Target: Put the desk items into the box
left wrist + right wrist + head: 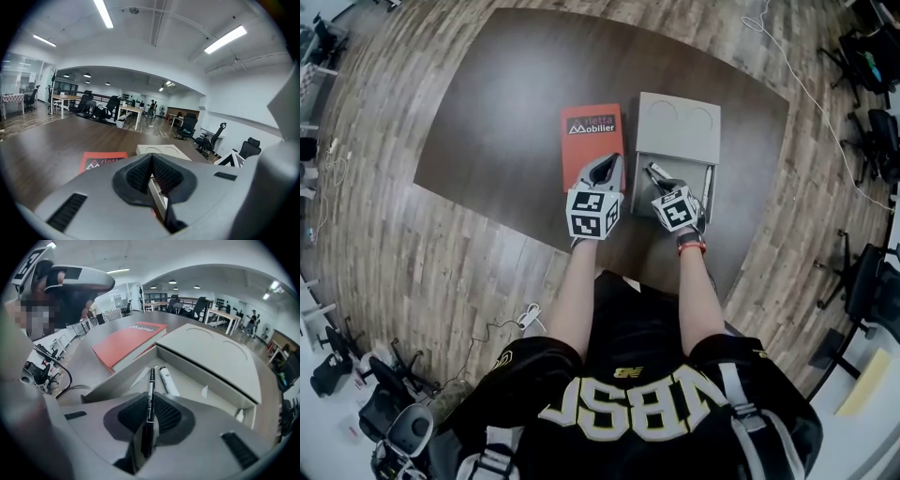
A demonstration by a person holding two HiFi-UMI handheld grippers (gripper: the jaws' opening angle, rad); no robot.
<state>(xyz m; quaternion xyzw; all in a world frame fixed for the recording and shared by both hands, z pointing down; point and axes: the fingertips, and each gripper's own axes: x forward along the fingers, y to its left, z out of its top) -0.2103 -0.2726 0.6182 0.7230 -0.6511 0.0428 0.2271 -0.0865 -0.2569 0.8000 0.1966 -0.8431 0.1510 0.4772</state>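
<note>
- Black pen (149,399) clamped in right gripper (150,418), tip over the open box (206,376).
- White marker (168,380) inside, at one o'clock of pen tip.
- Left gripper (151,171) pinched closed, empty.

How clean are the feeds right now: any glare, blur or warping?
Head view: fisheye curves the wooden floor, dark brown table evenly lit. Left gripper view: ceiling strip lights blow out white. Right gripper view: thin black pen reads clearly, corners vignetted black.

Red book (592,142); grey box (678,131); black pen (150,394)
</note>
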